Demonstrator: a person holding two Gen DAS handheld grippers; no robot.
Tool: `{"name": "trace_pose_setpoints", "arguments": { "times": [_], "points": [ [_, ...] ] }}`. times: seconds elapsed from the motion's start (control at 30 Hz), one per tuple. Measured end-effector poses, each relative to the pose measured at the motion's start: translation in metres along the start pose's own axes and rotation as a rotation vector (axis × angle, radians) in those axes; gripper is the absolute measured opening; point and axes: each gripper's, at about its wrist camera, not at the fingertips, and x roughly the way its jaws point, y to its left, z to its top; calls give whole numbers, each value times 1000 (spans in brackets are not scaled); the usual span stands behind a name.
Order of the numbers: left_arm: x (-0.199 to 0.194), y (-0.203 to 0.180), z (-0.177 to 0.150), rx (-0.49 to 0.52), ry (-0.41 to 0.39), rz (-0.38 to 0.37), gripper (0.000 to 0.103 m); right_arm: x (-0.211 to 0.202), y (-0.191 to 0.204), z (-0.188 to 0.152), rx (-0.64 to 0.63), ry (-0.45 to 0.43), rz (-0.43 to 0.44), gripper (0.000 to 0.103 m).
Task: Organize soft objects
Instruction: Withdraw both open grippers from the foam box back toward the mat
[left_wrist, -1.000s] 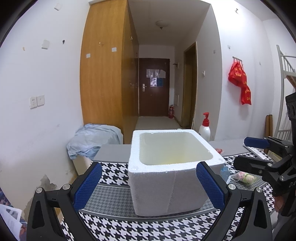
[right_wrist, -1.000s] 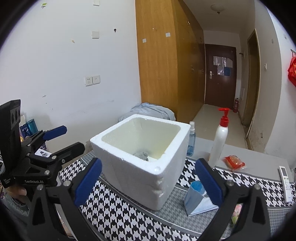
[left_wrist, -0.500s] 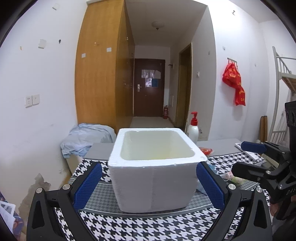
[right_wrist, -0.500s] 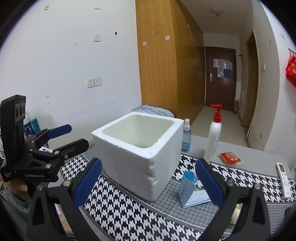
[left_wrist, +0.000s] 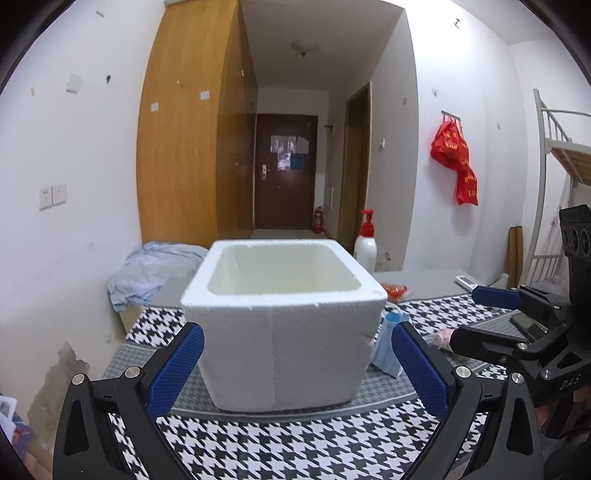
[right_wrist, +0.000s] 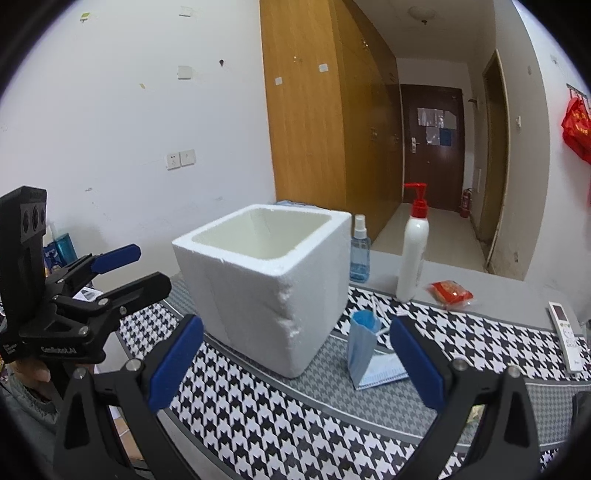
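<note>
a houndstooth mat (right_wrist: 258, 417) covers the table, and on it stands a white foam box (left_wrist: 280, 325), open at the top, its inside floor hidden from both views. the left gripper (left_wrist: 295, 369) hangs low in front of the box with its blue pads spread wide and nothing between them, and the right gripper (right_wrist: 295, 365) is equally wide and bare off the box's right corner. just right of the box a folded blue face mask (right_wrist: 364, 350) lies on the mat, with a white pump bottle (right_wrist: 412, 254), a blue spray bottle (right_wrist: 359, 254) and a small red packet (right_wrist: 450, 293) behind it.
</note>
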Motion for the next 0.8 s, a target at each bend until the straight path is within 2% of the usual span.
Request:
{"name": "trace_pose_setpoints", "arguments": {
  "times": [0.63, 0.8],
  "points": [
    [17, -28, -22, 18, 46, -105, 102, -14, -31, -27, 61, 36, -98, 102],
    [22, -43, -27, 52, 66, -143, 102, -18, -41, -33, 70, 46, -133, 102]
  ]
}}
